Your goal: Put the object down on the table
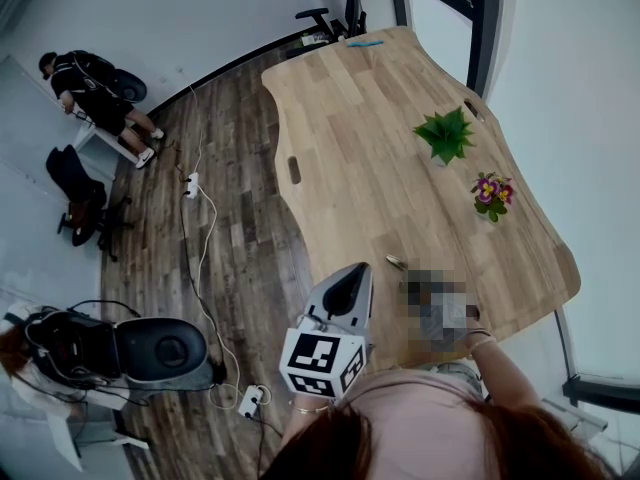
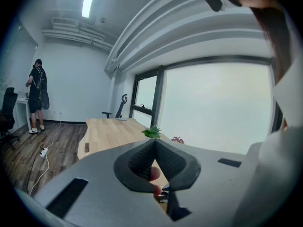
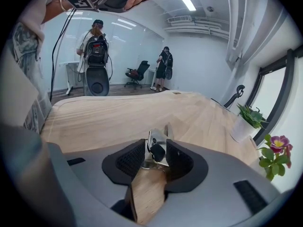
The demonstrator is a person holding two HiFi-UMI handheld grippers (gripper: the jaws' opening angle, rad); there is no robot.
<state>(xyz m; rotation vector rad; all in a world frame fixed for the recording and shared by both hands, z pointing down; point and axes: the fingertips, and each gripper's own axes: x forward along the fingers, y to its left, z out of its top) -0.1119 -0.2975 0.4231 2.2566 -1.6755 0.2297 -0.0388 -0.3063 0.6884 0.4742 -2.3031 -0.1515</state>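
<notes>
Metal piece (image 3: 156, 148) with a black knob lies on the desk (image 3: 118, 112) between the right tool's (image 3: 156, 146) spread pads, so the put-down looks nearly finished. Next up: draw that tool straight back without nudging it. Left tool (image 2: 154, 143) is closed on nothing.

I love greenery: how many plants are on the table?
2. A green plant near the table's right edge; a flowering plant just beside it.
</notes>
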